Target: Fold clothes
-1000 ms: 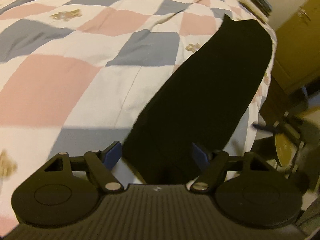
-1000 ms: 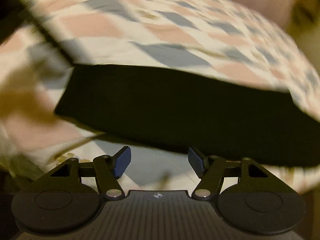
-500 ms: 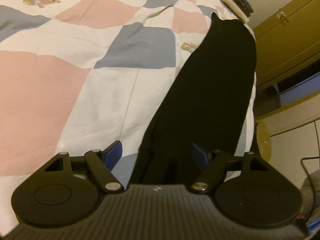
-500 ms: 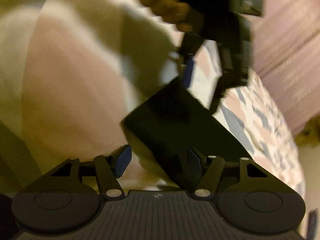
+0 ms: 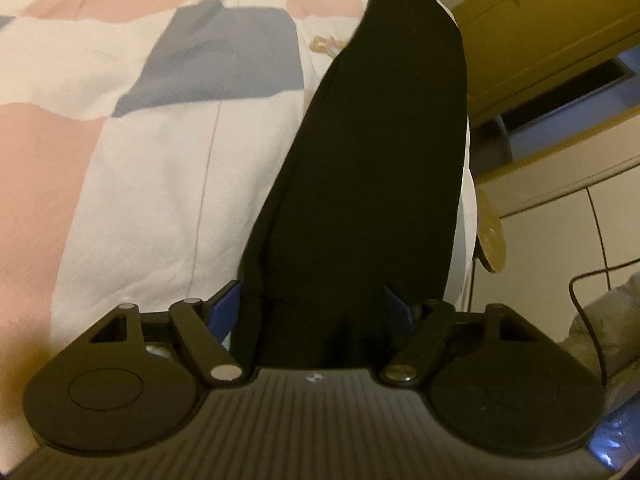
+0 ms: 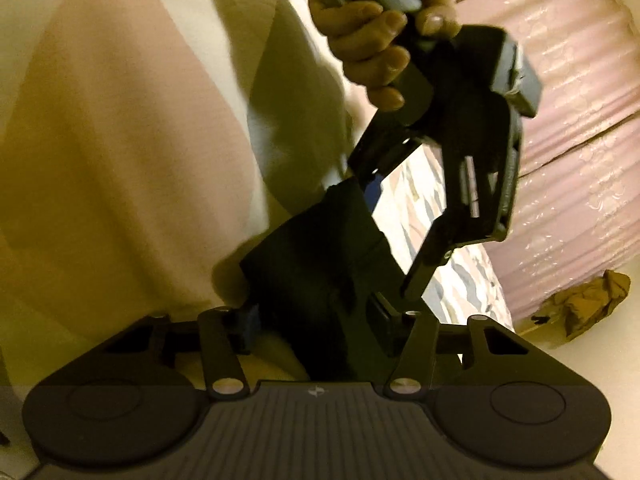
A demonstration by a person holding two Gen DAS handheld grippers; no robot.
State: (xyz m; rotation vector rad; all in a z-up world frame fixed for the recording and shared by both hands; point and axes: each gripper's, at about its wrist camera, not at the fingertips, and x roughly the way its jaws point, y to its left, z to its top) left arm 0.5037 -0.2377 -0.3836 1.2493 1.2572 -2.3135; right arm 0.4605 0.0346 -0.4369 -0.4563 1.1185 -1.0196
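My jaws stand apart on both sides: the left gripper (image 5: 316,306) and the right gripper (image 6: 316,320) each have the near end of the black garment (image 5: 376,168) lying between their 2 fingers, not visibly pinched. From there the garment runs lengthwise along the edge of the checkered quilt (image 5: 132,128). My hand (image 6: 372,40) holds the left gripper's handle just above the garment's end.

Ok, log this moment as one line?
stage: lifting end | left gripper: open around black cloth garment | right gripper: open around it | checked quilt: underneath
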